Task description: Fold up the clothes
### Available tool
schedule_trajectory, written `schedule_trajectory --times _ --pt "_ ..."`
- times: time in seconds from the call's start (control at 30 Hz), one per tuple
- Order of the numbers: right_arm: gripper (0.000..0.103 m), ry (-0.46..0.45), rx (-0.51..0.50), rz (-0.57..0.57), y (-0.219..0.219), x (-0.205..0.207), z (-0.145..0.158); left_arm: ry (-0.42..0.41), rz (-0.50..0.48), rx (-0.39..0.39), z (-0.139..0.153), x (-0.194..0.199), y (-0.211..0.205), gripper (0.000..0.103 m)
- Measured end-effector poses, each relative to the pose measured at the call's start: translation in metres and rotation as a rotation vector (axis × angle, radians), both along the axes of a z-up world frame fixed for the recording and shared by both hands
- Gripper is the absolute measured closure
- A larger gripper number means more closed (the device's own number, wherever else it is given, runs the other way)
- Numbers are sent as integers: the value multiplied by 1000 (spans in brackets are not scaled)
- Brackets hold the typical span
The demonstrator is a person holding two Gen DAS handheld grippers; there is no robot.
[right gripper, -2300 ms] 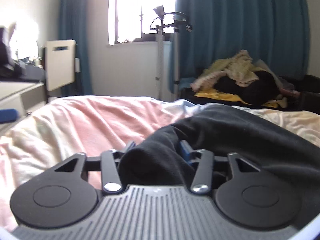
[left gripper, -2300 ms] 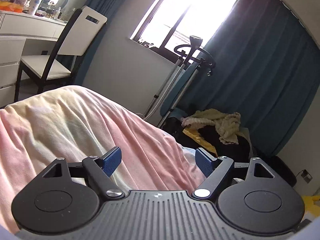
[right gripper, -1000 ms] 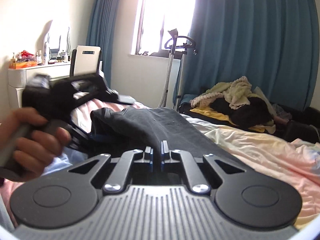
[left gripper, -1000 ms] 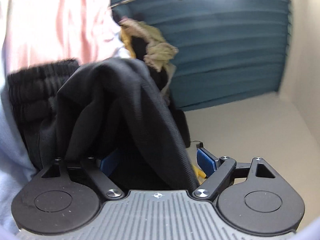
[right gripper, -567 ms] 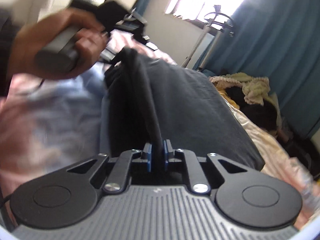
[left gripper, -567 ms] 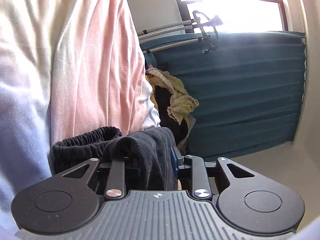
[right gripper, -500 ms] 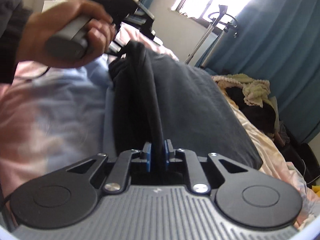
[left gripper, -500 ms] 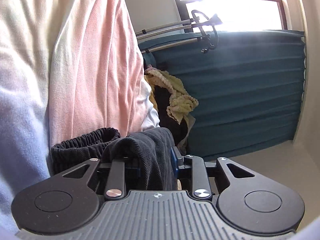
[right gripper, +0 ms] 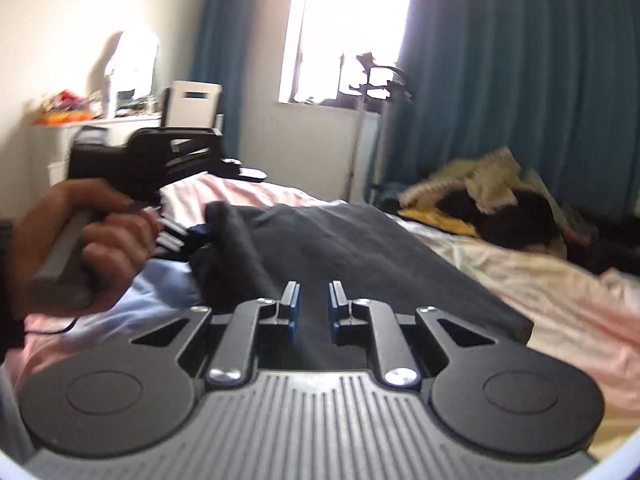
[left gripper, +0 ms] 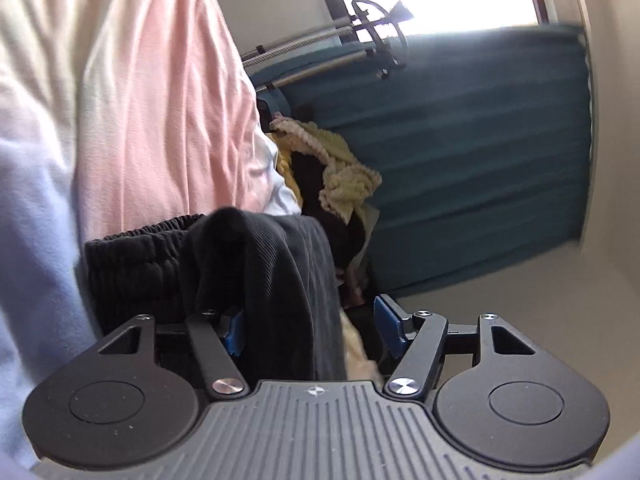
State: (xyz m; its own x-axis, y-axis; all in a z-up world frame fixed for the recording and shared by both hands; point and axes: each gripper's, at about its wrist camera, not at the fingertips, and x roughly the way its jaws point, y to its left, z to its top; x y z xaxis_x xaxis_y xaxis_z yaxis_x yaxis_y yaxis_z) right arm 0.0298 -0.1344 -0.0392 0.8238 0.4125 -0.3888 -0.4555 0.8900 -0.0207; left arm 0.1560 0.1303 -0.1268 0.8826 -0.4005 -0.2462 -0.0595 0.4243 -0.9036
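Your right gripper (right gripper: 313, 304) has let go: its fingers now stand narrowly apart over the black garment (right gripper: 360, 248) spread on the bed (right gripper: 560, 300). Your left gripper (left gripper: 310, 330) has opened wide, waistband fold draped between its fingers.

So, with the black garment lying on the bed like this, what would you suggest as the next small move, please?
Probably draw the left gripper back clear of the black garment. Its blue pads are spread, yet a fold hangs between them, while the right gripper is open above the cloth, which lies spread on the pink sheet.
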Motion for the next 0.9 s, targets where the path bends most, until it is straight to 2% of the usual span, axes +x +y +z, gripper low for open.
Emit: schedule_trajectory --times 0.03,0.07,0.1,0.17,0.23,0.3,0.47,0.6,0.7,0.73,0.8,0.87,0.9 --pt "87 -1 15 -10 -2 2 0 4 8 47 3 2 -3 41" --pt "87 6 -5 -15 -3 1 -3 10 24 89 5 3 -4 52" --pt "86 12 -25 -21 -3 1 -6 19 51 115 6 2 -2 57" --pt "86 26 -64 -32 -4 -1 -12 37 118 122 5 -1 8 78" --pt "87 39 -104 -43 -5 -3 -18 67 127 107 2 -2 17 88" --pt "87 53 -144 -54 -6 -4 -24 72 131 99 -1 -5 19 89" --pt "87 89 -238 -80 -9 -7 -39 50 107 176 -5 -3 19 90" --pt "86 112 -285 -83 -2 -1 -51 30 94 141 -12 -7 24 90" --pt "86 116 -279 -93 0 -1 -50 3 109 128 -1 -21 20 87" --pt "86 121 -252 -98 -4 -1 -47 -2 114 131 3 -27 19 83" --pt "86 132 -172 -109 -15 -1 -39 -3 122 137 12 -39 16 66" --pt "85 145 -53 -128 -30 0 -27 5 129 127 18 -53 16 37" --pt "85 146 22 -148 -39 -1 -20 16 134 127 20 -59 16 30"
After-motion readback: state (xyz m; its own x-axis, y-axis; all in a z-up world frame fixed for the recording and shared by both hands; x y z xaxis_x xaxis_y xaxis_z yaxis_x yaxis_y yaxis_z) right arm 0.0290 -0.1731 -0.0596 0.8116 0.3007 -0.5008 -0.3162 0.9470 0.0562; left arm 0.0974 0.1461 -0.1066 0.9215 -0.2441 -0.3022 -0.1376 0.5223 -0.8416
